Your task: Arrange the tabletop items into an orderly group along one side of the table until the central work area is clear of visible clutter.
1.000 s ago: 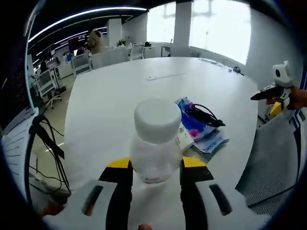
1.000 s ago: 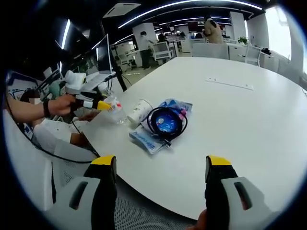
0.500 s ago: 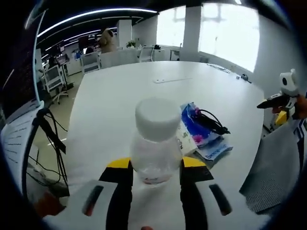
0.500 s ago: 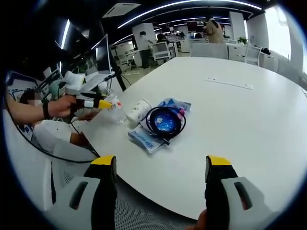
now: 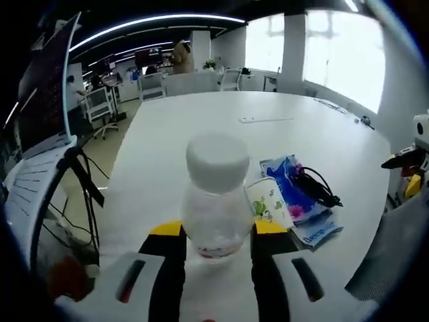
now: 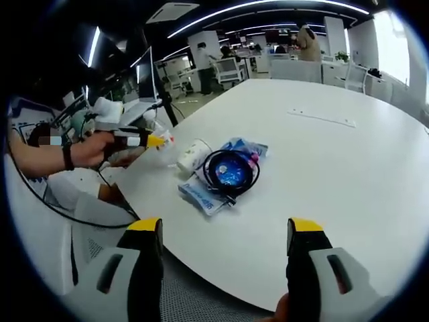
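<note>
Left gripper view puts a clear plastic bottle [image 5: 216, 201] with a white cap right in front of me, and my left gripper [image 5: 218, 231] has its yellow-tipped jaws pressed against the bottle's lower sides, pinching it. I cannot make out whether anything is inside the bottle; its wall looks clear and its base is cut off behind the jaws, so I can't tell if it touches the white table [image 5: 201, 127]. Just beside the bottle lies a paper cup [image 5: 269, 203] on its side, touching a blue packet [image 5: 295, 194] with a black cable [image 5: 318, 188] lying on top. A flatter light-blue pouch [image 5: 320, 231] sticks out beneath them near the table edge. At the far edge of this view a bit of my other tool [image 5: 410, 161] pokes in, mostly cut off.

From the right gripper view, my right gripper [image 6: 226, 251] hangs over the table's near edge with its jaws spread wide and nothing between them. The cable [image 6: 231, 171] reads here as a coiled loop on the packet [image 6: 236, 169], with the cup [image 6: 192, 155] touching the pile. The left gripper [image 6: 155, 141] sits beyond it at the table's edge, held in a hand [image 6: 90, 149]; the bottle there is too washed out to see properly. A thin white strip [image 6: 320, 117] lies well apart, farther across the table.
</note>
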`<state>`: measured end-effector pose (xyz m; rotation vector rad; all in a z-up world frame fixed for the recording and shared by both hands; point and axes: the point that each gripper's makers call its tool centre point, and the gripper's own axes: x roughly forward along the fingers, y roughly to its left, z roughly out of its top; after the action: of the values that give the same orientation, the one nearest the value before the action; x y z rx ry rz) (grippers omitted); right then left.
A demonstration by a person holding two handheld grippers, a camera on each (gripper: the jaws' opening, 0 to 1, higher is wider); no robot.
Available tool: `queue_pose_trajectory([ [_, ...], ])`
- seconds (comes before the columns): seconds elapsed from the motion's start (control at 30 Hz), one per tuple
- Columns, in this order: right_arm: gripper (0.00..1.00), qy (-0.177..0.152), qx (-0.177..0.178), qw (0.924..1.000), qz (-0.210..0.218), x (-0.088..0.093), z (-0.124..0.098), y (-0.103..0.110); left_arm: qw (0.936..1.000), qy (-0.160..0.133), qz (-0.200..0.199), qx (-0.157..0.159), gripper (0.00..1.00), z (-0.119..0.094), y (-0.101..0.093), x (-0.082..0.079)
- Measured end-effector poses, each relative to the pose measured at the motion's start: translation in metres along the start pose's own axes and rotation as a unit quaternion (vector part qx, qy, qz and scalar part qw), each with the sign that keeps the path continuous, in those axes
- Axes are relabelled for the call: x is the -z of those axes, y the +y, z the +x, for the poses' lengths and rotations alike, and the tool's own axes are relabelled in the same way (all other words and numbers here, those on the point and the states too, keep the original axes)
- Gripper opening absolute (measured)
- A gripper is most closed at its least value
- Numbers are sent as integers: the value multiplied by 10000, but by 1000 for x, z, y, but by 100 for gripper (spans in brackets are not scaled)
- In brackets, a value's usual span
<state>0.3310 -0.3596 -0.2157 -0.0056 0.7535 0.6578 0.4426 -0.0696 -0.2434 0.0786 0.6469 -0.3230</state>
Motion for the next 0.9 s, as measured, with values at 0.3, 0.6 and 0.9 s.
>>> queue_pose_trajectory([
  [0.3, 75, 44, -62, 10000, 24, 6, 2, 1, 9996, -11, -202, -188, 37, 16, 8, -12],
  [0.6, 75, 24, -70, 10000, 61, 6, 2, 1, 9981, -29, -445, -430, 37, 29, 14, -23],
  [0.9, 75, 51, -69, 9999, 72, 7, 4, 2, 9976, -52, -506, -470, 36, 39, 17, -29],
])
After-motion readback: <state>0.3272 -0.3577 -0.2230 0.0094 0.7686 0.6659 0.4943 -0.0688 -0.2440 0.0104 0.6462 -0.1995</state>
